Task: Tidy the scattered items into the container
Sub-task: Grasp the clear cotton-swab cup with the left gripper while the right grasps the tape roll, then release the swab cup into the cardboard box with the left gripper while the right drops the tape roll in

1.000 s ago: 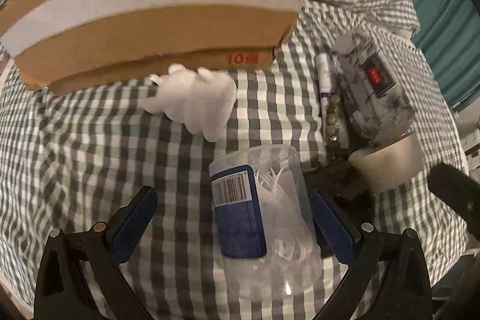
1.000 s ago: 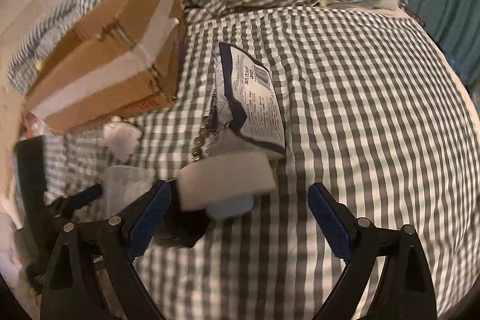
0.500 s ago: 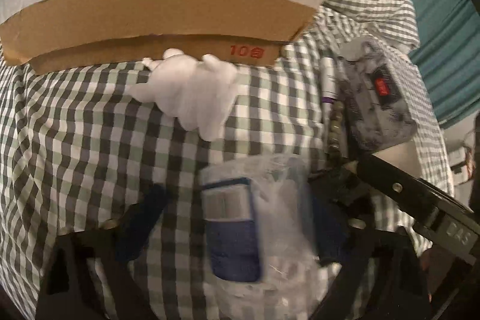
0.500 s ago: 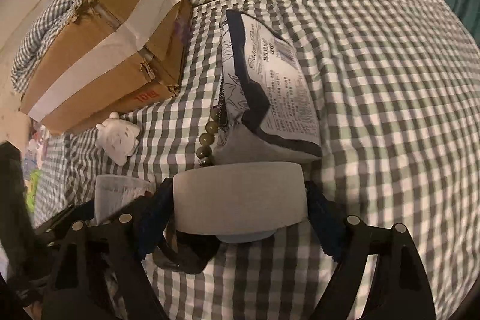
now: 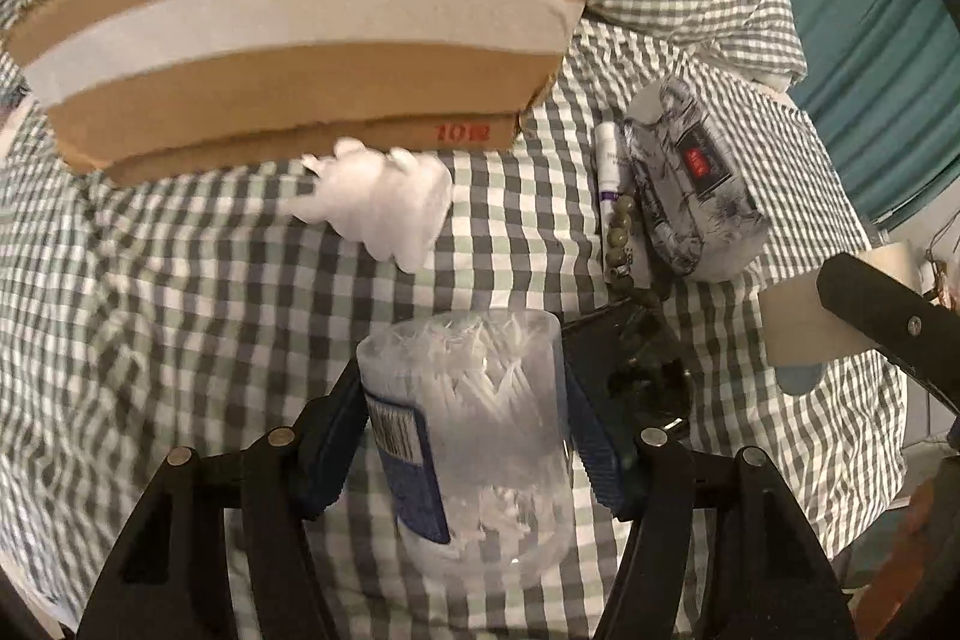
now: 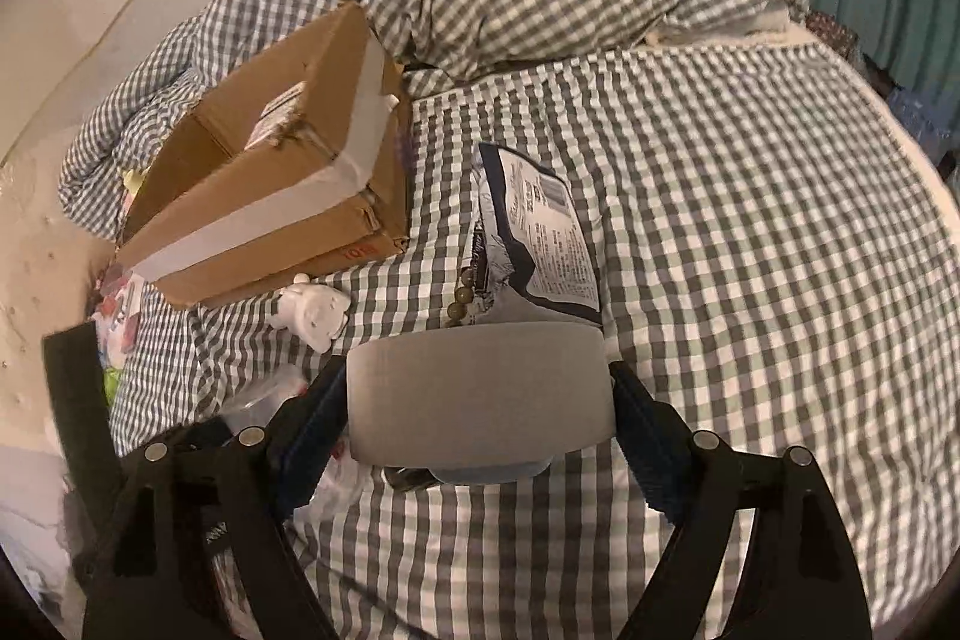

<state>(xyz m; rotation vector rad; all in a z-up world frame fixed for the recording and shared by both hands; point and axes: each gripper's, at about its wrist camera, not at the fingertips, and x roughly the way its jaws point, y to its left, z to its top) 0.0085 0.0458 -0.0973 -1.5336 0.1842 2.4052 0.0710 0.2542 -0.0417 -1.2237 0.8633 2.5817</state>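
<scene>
Clear plastic, the tub (image 5: 474, 436) of white picks is sitting between the blue pads of the left claw (image 5: 465, 436). That claw's jaws have just been closing, and both pads are now pressing on the tub's sides, gripping it above the checked bed (image 5: 180, 316). The right claw (image 6: 480, 400) is clamping a grey cup (image 6: 480, 394) across its width; its jaws have also just been narrowing onto it. The cardboard box (image 5: 300, 22), banded with white tape, is standing on the bed beyond the left claw, apart from both held items. A white figurine (image 5: 384, 208) is lying just in front of the box. To the right, a bead string (image 5: 618, 232), a white tube (image 5: 609, 160) and a printed pack (image 5: 690, 184) are lying side by side. Dark sunglasses (image 5: 636, 358) are resting just beside the tub.
</scene>
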